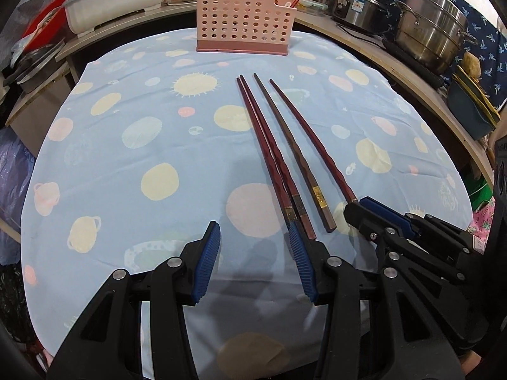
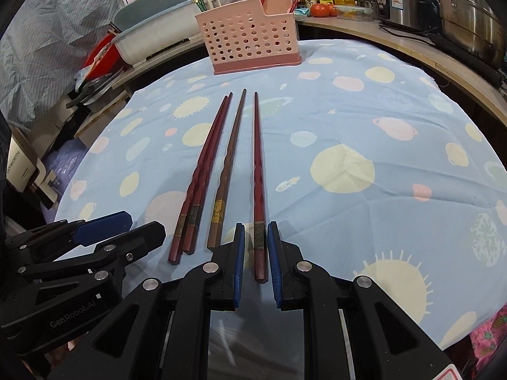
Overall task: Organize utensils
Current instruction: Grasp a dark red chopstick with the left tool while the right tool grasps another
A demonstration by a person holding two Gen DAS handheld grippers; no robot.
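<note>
Several dark red and brown chopsticks (image 1: pixel 279 145) lie side by side on the blue patterned tablecloth (image 1: pixel 126 133), tips toward a pink perforated utensil holder (image 1: pixel 242 20) at the far edge. My left gripper (image 1: pixel 255 237) is open, its right finger beside the handle of the leftmost chopstick pair. My right gripper (image 2: pixel 256 240) straddles the handle of the rightmost red chopstick (image 2: pixel 257 164), pads close on both sides with small gaps. The holder (image 2: pixel 250 41) has two chopsticks standing in its rear compartment. Each gripper shows in the other's view: the right (image 1: pixel 367 209), the left (image 2: pixel 126 224).
Steel pots (image 1: pixel 427 31) and a cooker stand on a wooden counter at right. A white tub (image 1: pixel 117 3) and dishes sit at back left. Bottles and tomatoes (image 2: pixel 321 9) are behind the holder.
</note>
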